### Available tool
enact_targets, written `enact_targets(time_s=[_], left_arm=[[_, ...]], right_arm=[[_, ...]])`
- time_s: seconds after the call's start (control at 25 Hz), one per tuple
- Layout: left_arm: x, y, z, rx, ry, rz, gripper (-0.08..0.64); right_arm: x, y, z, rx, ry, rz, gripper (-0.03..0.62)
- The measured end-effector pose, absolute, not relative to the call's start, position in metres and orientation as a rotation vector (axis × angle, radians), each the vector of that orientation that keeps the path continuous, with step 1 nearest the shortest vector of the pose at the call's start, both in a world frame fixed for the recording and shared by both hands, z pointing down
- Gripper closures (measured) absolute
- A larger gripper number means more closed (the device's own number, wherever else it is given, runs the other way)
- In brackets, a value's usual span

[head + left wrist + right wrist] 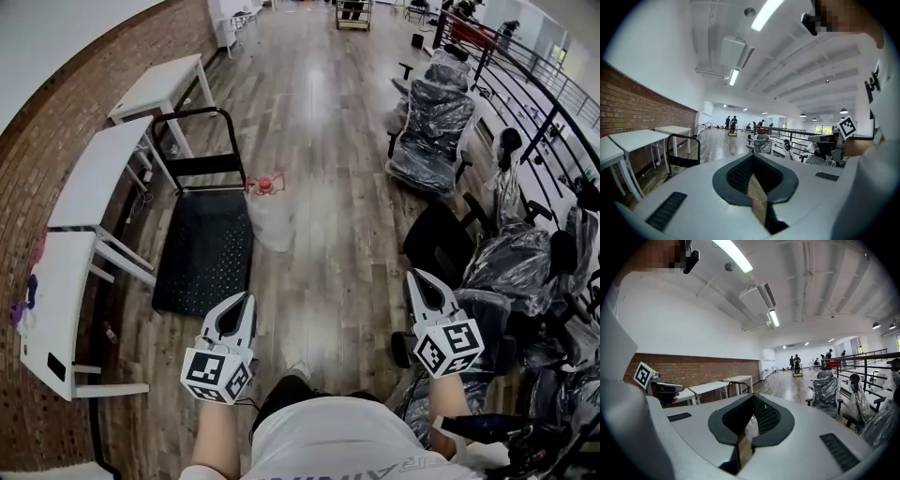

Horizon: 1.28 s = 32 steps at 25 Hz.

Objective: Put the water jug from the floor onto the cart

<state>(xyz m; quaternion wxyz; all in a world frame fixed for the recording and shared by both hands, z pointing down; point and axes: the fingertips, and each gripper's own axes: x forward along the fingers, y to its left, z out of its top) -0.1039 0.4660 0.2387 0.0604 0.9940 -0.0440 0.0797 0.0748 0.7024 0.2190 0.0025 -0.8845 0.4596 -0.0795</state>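
Water jug [270, 217] stands on the floor just beside the platform cart [206, 248], not yet grasped; left gripper [237, 305] and right gripper [421, 281] hang closed and empty, well short of the cart, so I judge this the approach, and the next move calls for reaching in and opening the jaws.

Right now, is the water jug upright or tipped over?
Upright: the water jug stands on the floor beside the cart, red cap on top.

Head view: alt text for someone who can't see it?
A clear water jug with a red cap stands on the wooden floor just right of a black platform cart. The left claw and right claw point forward, shut and empty, short of it.
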Motion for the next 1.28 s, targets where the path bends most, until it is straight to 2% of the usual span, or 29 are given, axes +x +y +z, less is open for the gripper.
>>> enact_targets(time_s=[0.44, 0.84, 1.28], left_arm=[[-0.033, 0.330, 0.251, 3.036, -0.115, 0.287, 0.560], [0.008, 0.274, 0.264, 2.975, -0.105, 0.293, 0.560], [0.091, 0.215, 0.260, 2.975, -0.291, 0.298, 0.560]], right_arm=[[0.137, 0.568, 0.208, -2.856, 1.477, -0.261, 0.589], [0.180, 0.509, 0.207, -2.880, 1.498, -0.271, 0.589], [0.290, 0.428, 0.220, -2.832, 1.696, -0.194, 0.589]])
